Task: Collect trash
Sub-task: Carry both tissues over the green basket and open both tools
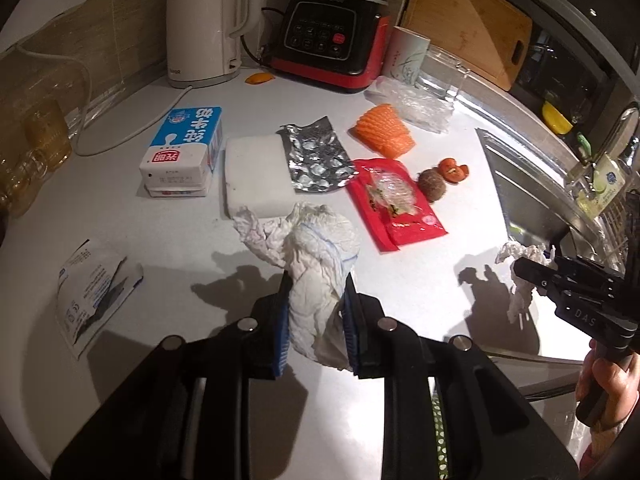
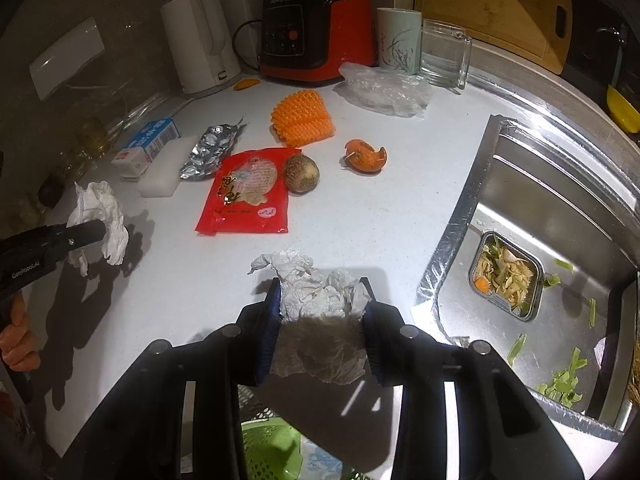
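My left gripper (image 1: pixel 316 280) is shut on a crumpled white tissue (image 1: pixel 316 248) and holds it above the white counter (image 1: pixel 180 240). It also shows at the left of the right wrist view (image 2: pixel 96 228), with its tissue (image 2: pixel 100 216). My right gripper (image 2: pixel 322 288) is shut on a second crumpled tissue (image 2: pixel 316 296) near the counter's front edge. This gripper (image 1: pixel 520 270) and its tissue (image 1: pixel 520 256) show at the right of the left wrist view. A red packet (image 1: pixel 394 200), a foil blister sheet (image 1: pixel 316 160) and a torn paper wrapper (image 1: pixel 92 284) lie on the counter.
A milk carton (image 1: pixel 184 152), white sponge block (image 1: pixel 256 176), orange scrubber (image 1: pixel 384 128), brown fruit (image 2: pixel 302 172), orange peel (image 2: pixel 366 156) and plastic bag (image 2: pixel 384 88) lie around. Kettle (image 1: pixel 204 20), blender (image 1: pixel 332 36), cup (image 2: pixel 398 40) stand behind. Sink (image 2: pixel 560 208) with a food tray (image 2: pixel 506 276) is right. A green basket (image 2: pixel 272 448) is below.
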Demonstrator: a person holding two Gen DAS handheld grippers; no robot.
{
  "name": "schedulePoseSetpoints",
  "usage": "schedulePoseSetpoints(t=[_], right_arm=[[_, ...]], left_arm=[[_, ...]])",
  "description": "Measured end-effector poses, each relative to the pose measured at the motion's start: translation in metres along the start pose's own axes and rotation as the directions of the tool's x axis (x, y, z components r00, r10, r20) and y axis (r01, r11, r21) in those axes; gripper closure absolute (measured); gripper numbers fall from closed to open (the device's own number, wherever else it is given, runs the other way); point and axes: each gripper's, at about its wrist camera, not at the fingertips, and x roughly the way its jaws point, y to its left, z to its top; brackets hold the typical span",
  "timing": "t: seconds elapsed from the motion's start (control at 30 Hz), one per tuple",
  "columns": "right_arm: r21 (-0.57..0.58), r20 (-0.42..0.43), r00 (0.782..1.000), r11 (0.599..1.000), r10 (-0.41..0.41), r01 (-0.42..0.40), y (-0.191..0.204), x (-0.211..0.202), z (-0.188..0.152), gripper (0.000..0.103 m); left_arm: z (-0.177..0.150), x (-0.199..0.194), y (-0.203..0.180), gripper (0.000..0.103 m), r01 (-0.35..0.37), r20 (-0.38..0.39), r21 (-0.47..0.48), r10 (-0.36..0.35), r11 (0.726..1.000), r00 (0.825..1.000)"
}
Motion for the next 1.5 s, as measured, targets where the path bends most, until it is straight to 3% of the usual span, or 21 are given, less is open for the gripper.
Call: schedulePoseSetpoints(t=[0.37, 0.77, 1.13, 1.2, 1.27, 1.37, 1.5], right_arm=[[0.034, 0.033, 0.999, 0.999, -0.032, 0.031, 0.005, -0.083, -0.056, 0.064], [0.127, -0.003, 0.997, 0.989, -0.077, 0.077, 0.004, -0.13, -0.133, 0.064], [0.164, -0.014, 0.996, 0.982, -0.091, 0.092, 0.006, -0.144, -0.159, 0.063], [0.168, -0.017, 0.996, 0.982, -0.089, 0.091, 0.005, -0.144, -0.16, 0.063], [0.171, -0.019, 0.996, 0.981, -0.085, 0.087, 0.003, -0.143, -0.161, 0.063], [0.173, -0.024, 0.996, 0.981, -0.083, 0.085, 0.001, -0.142, -0.161, 0.063], [0.175, -0.031, 0.997, 0.981, -0.076, 0.081, 0.001, -0.14, -0.162, 0.063]], left_arm=[[-0.051, -0.05, -0.087, 0.081, 0.176, -0.042, 0.139, -0.171, 0.975, 0.984], [-0.112, -0.056, -0.133, 0.081, 0.275, -0.17, 0.221, -0.24, 0.936, 0.956], [-0.143, -0.034, -0.154, 0.079, 0.366, -0.313, 0.233, -0.287, 0.901, 0.905], [-0.147, -0.032, -0.157, 0.073, 0.365, -0.331, 0.241, -0.277, 0.899, 0.902], [-0.149, -0.032, -0.159, 0.053, 0.349, -0.331, 0.251, -0.259, 0.903, 0.907], [-0.146, -0.038, -0.157, 0.036, 0.33, -0.301, 0.254, -0.25, 0.909, 0.92], [-0.14, -0.044, -0.154, 0.028, 0.319, -0.277, 0.256, -0.246, 0.913, 0.929]])
